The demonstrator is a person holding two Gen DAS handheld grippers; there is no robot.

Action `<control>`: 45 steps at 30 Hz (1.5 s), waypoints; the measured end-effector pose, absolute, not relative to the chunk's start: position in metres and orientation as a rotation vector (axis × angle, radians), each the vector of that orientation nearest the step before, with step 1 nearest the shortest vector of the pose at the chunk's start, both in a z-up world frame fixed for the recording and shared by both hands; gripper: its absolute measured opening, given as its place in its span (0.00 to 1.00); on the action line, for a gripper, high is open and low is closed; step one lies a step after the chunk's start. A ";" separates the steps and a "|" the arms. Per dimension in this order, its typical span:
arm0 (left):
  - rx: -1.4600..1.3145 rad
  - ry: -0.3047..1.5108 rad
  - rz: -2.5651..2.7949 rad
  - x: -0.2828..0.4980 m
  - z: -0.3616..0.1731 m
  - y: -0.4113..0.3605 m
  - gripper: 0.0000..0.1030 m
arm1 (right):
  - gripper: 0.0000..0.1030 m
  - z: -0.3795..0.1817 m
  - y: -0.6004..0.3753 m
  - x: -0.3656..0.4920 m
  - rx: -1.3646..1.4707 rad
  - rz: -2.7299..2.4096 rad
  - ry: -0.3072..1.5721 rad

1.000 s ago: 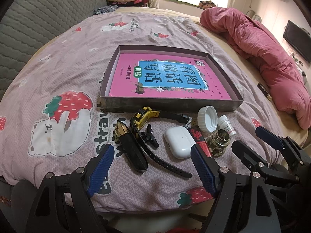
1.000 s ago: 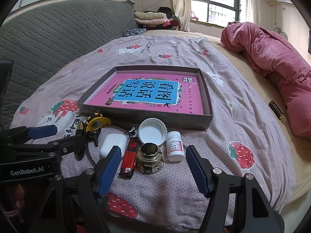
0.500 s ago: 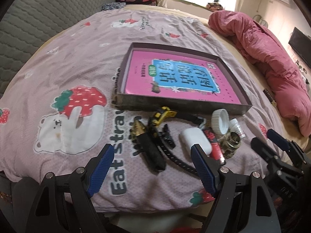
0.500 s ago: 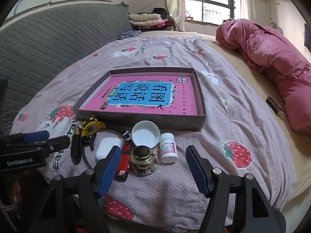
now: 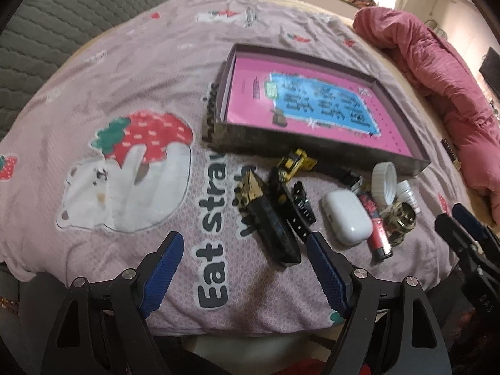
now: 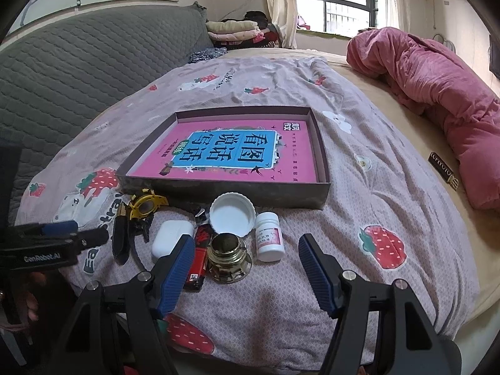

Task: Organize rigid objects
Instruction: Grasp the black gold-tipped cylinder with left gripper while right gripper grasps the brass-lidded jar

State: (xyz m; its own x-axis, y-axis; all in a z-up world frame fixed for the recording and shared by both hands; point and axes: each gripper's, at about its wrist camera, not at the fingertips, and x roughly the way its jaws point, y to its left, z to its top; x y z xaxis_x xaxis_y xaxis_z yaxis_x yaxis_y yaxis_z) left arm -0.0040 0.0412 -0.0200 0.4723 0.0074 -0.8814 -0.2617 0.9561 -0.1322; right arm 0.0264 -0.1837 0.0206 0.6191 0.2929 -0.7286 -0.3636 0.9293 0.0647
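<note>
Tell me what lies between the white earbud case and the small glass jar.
The red lighter lies between the earbud case and glass jar, clearest in the right wrist view.

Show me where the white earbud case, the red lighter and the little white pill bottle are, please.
white earbud case (image 5: 347, 217), left wrist view, middle of its smooth lid.
red lighter (image 6: 199, 253), right wrist view, middle of its red body.
white pill bottle (image 6: 269, 239), right wrist view, on its pink label.

- Left gripper (image 5: 242, 270): jaws wide apart, empty, above the bedspread (image 5: 125, 78).
- Shallow box (image 5: 312, 153): holds a pink book (image 5: 312, 106).
- Row near the box: black folded knife (image 5: 272, 228), watch (image 5: 292, 168), white earbud case (image 5: 347, 215), red lighter (image 5: 375, 222), white cap (image 5: 383, 182), glass jar (image 5: 401, 222).
- Right gripper (image 5: 459, 222): at right edge.
</note>
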 end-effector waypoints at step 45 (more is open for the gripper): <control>-0.320 1.121 0.180 0.043 -0.052 0.040 0.29 | 0.39 -0.021 -0.162 0.045 -0.122 0.510 0.976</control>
State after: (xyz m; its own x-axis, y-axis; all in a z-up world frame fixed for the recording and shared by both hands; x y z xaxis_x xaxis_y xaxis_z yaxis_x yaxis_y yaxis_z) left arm 0.0432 0.0398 -0.0522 0.4269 -0.0184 -0.9041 -0.3008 0.9400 -0.1611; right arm 0.0446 -0.1617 -0.0210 0.4531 0.3585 -0.8162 -0.4657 0.8759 0.1262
